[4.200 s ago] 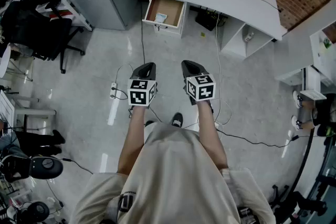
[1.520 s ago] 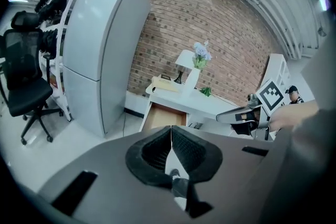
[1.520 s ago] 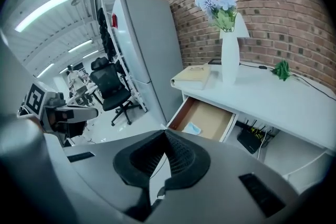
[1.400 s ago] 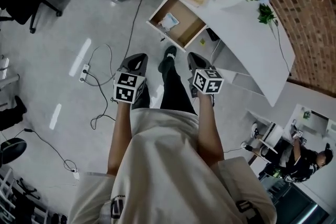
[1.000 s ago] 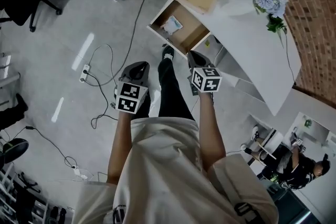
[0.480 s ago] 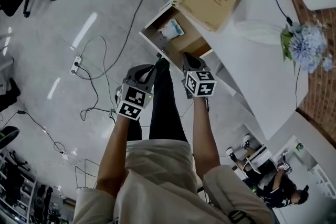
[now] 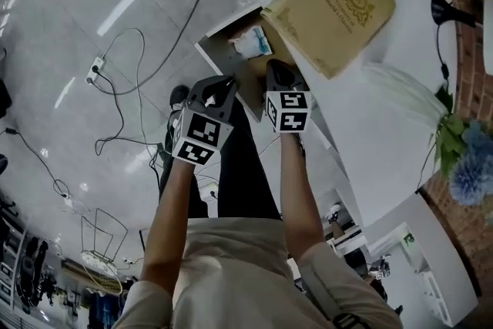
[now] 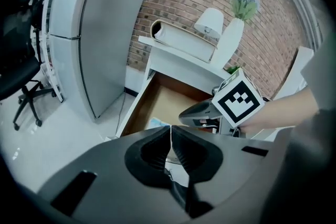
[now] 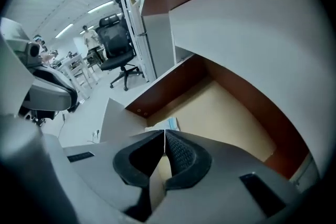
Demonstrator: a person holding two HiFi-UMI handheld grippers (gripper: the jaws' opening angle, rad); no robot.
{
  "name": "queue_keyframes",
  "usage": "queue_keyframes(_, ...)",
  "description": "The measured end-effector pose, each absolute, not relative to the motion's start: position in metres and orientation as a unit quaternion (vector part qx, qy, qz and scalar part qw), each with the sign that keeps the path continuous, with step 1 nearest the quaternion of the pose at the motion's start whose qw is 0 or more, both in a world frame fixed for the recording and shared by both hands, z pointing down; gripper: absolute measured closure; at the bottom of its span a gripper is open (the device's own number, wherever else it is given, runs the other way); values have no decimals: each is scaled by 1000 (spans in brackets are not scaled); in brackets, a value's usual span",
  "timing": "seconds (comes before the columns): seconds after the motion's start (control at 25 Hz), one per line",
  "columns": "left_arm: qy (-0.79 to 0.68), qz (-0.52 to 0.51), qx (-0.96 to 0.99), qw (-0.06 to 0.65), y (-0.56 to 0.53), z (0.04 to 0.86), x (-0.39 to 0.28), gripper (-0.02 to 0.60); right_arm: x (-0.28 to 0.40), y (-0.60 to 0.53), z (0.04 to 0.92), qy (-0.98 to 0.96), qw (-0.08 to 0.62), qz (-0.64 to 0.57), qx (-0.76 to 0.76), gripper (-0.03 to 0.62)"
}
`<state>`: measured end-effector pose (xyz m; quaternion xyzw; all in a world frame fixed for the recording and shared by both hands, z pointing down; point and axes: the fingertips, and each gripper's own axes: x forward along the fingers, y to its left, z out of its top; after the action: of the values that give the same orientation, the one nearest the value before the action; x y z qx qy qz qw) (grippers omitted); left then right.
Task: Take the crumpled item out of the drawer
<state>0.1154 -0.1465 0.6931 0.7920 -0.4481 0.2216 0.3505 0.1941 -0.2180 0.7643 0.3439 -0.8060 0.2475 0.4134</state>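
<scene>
The drawer [image 7: 219, 50] stands pulled out from under the white desk [image 7: 370, 112]. A crumpled light-blue and white item [image 7: 250, 42] lies in its far part. My left gripper [image 7: 226, 81] hovers shut over the drawer's near front edge. My right gripper [image 7: 275, 65] is shut too, over the drawer's right side beside the desk edge. In the left gripper view the item [image 8: 156, 123] peeks just above the closed jaws, with the drawer's brown bottom [image 8: 157, 105] behind. In the right gripper view the item [image 9: 167, 124] shows just beyond the closed jaws, inside the drawer [image 9: 226, 118]. Neither gripper holds anything.
A tan book [image 7: 331, 0] overhangs the desk corner right above the drawer. A vase of flowers [image 7: 462, 166] and a lamp [image 7: 447, 11] stand farther along. Cables [image 7: 131, 88] and a power strip [image 7: 96, 65] lie on the floor. A grey cabinet [image 8: 105, 23] stands left of the desk.
Both grippers have come forward and down to the open drawer, which now lies right under their tips. The head has moved in closer over the desk. Jaws stay shut.
</scene>
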Motion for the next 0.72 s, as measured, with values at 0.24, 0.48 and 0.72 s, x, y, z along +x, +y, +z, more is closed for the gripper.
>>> queue_keyframes(0.24, -468, 207, 782, 355, -160, 710, 120, 565, 193, -227, 795, -805, 457, 210, 314, 565)
queue_keyframes(0.48, -494, 186, 766, 366, -164, 719, 114, 565, 198, -232, 822, -794, 502, 192, 283, 508)
queue_keyframes(0.72, -504, 179, 758, 373, -156, 724, 104, 565, 196, -235, 840, -788, 522, 188, 266, 474)
